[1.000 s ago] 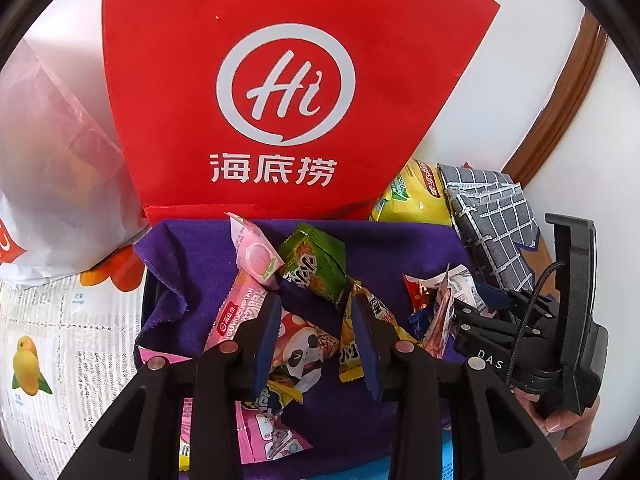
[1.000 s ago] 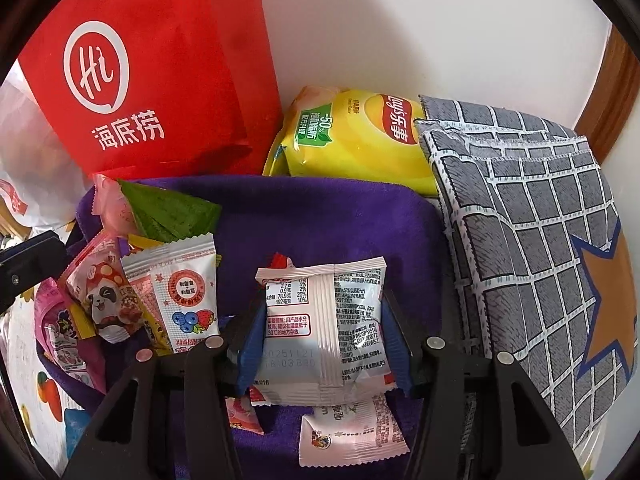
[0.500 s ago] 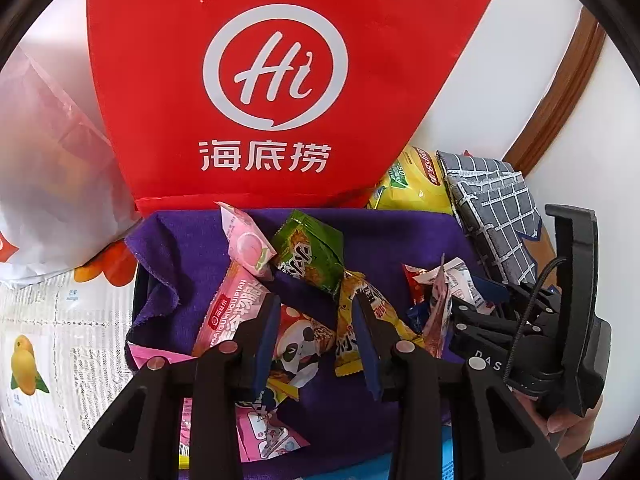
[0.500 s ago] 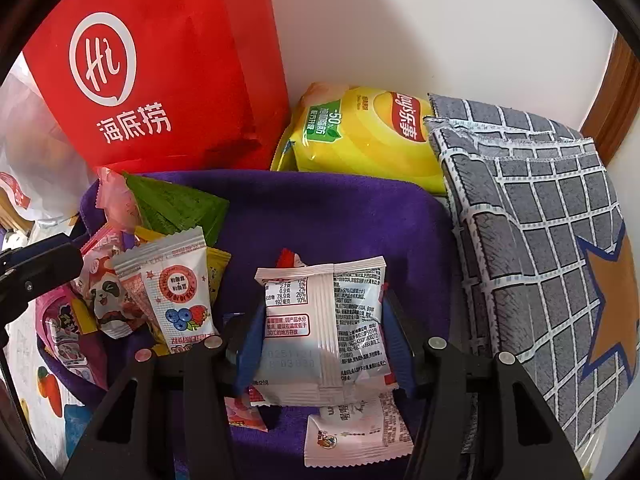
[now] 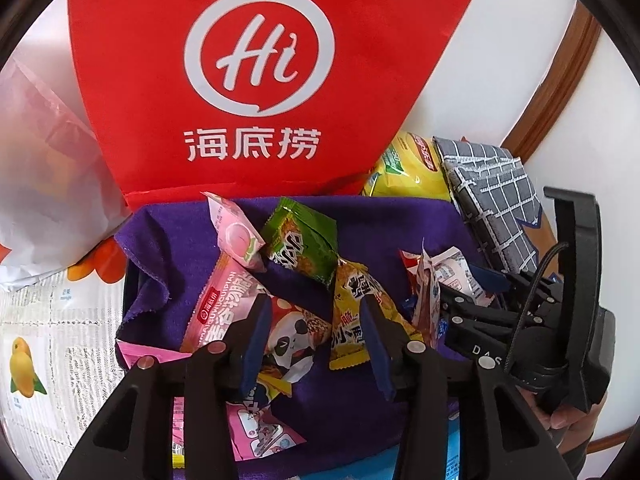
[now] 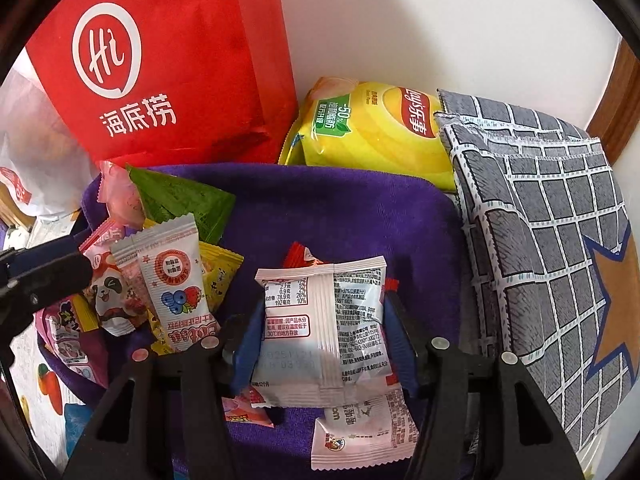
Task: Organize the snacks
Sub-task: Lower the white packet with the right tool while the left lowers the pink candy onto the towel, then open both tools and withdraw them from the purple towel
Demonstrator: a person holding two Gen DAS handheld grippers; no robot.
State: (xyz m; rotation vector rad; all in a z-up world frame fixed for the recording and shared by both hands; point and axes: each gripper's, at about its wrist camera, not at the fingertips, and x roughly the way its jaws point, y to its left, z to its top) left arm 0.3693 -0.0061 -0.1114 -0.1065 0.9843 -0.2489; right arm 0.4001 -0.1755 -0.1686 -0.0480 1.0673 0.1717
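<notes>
A basket lined with purple cloth (image 5: 400,220) (image 6: 340,208) holds several snack packets. My left gripper (image 5: 314,300) hovers over a panda packet (image 5: 292,340). Its jaws are opening and the pads do not press on the packet. A pink peach packet (image 5: 236,236), a green packet (image 5: 304,244) and a yellow packet (image 5: 356,312) lie just beyond. My right gripper (image 6: 322,308) is shut on a white packet (image 6: 320,332) held upright, back side facing me. Its jaws are easing open, but the pads still touch the packet's edges. A white berry packet (image 6: 172,280) stands to the left.
A red paper bag (image 5: 260,80) stands behind the basket, a yellow chip bag (image 6: 372,128) beside it. A grey checked pouch (image 6: 540,220) lies at the right, a white plastic bag (image 5: 44,160) at the left. A fruit-print tablecloth (image 5: 40,340) covers the table.
The left gripper's jaws have widened a little and its view has shifted slightly. The right gripper still holds the white packet in the same place.
</notes>
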